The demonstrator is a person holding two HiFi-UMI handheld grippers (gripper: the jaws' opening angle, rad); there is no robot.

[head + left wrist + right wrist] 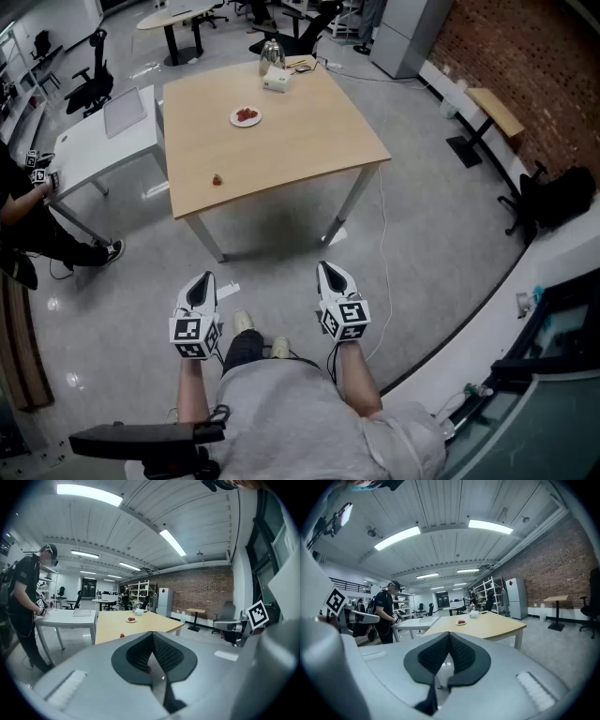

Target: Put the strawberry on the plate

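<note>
Plainly, the left gripper (200, 286) and right gripper (330, 277) hang with fingers clenched on nothing, well short of the desk (300, 141). The strawberry (217, 178) lies near its front edge, apart from the plate (234, 119); unopened fingers could knock it off.

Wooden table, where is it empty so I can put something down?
The wooden table is bare on its whole right side, right of the plate, and along the near edge right of the loose strawberry. The far edge is crowded: kettle and white box.
</note>
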